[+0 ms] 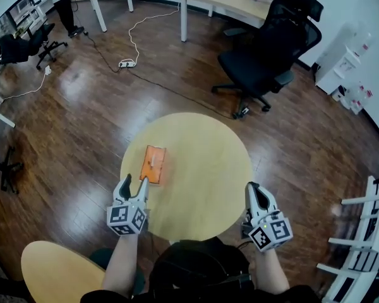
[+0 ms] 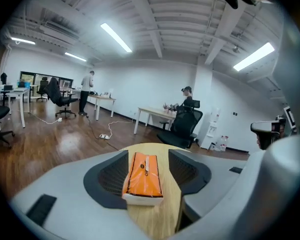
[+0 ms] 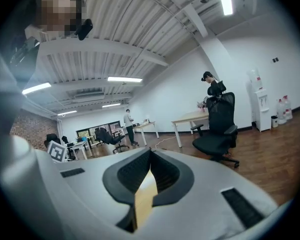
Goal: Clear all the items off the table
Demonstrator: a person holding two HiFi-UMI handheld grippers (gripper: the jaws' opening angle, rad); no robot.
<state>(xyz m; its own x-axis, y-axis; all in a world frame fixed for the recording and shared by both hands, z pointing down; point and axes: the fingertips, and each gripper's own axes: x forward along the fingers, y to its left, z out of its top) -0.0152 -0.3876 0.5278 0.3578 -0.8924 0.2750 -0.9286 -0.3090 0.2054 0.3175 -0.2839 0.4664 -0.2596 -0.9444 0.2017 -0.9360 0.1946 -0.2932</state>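
An orange plastic-wrapped pack (image 1: pixel 153 164) lies flat on the left part of the round wooden table (image 1: pixel 208 169). My left gripper (image 1: pixel 135 182) hovers at the pack's near end with its jaws open. In the left gripper view the pack (image 2: pixel 143 176) runs lengthwise between the two dark pads (image 2: pixel 110 176), with a gap on each side and no contact. My right gripper (image 1: pixel 252 189) is at the table's near right edge, empty. In the right gripper view its jaws (image 3: pixel 150 151) meet at the tips over bare tabletop.
A black office chair (image 1: pixel 265 55) stands on the wood floor beyond the table. A cable and power strip (image 1: pixel 127 62) lie on the floor at the back left. A second round wooden top (image 1: pixel 50 270) is at the lower left, a white rack (image 1: pixel 366 232) on the right.
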